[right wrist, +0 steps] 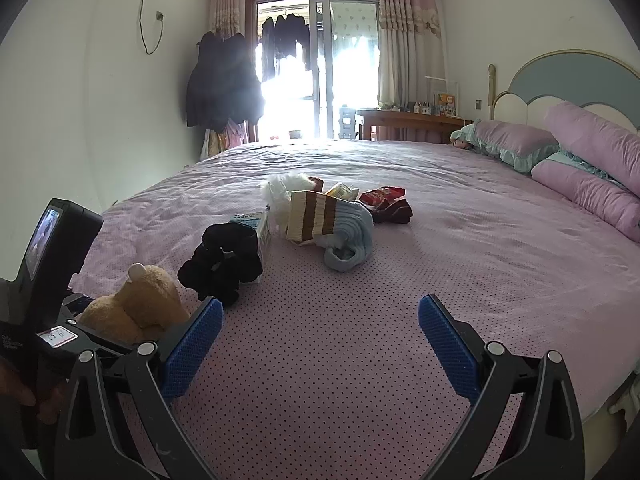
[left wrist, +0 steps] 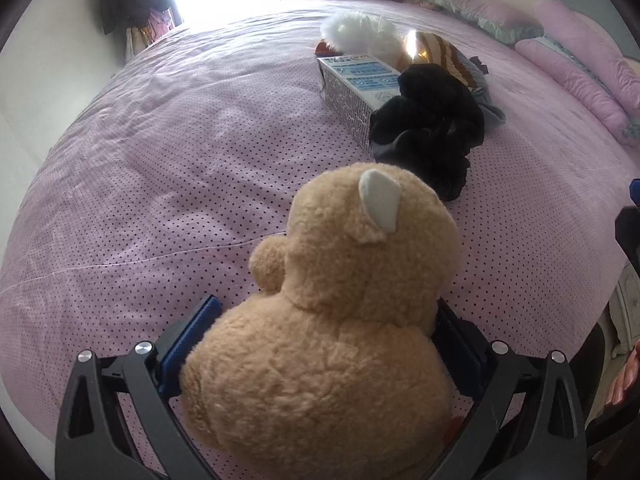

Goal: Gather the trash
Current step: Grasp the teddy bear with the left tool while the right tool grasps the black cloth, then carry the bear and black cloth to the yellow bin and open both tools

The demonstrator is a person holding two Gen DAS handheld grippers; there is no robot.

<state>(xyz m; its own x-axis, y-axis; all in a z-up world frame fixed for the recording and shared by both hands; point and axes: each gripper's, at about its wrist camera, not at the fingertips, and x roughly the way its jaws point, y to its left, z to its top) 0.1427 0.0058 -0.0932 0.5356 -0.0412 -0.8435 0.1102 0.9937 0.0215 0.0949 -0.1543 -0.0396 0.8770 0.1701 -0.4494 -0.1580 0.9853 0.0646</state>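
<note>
My left gripper [left wrist: 320, 344] is shut on a tan teddy bear [left wrist: 336, 320], which fills the space between the blue pads low over the pink dotted bedspread [left wrist: 160, 168]. The bear also shows in the right wrist view [right wrist: 136, 304] at the left. Beyond it lie a black cloth [left wrist: 428, 128], a blue-and-white carton [left wrist: 356, 80], a white fluffy toy [left wrist: 360, 32] and a striped knit garment [right wrist: 320, 216]. A red snack wrapper [right wrist: 380, 196] and a yellowish packet [right wrist: 340, 190] lie behind the garment. My right gripper [right wrist: 320, 340] is open and empty above the bedspread.
Pink pillows [right wrist: 580, 160] lie by the headboard at the right. A wooden desk [right wrist: 412, 120] stands past the bed. Dark coats [right wrist: 220, 84] hang beside the bright balcony door. The bed's edge runs along the left and lower right.
</note>
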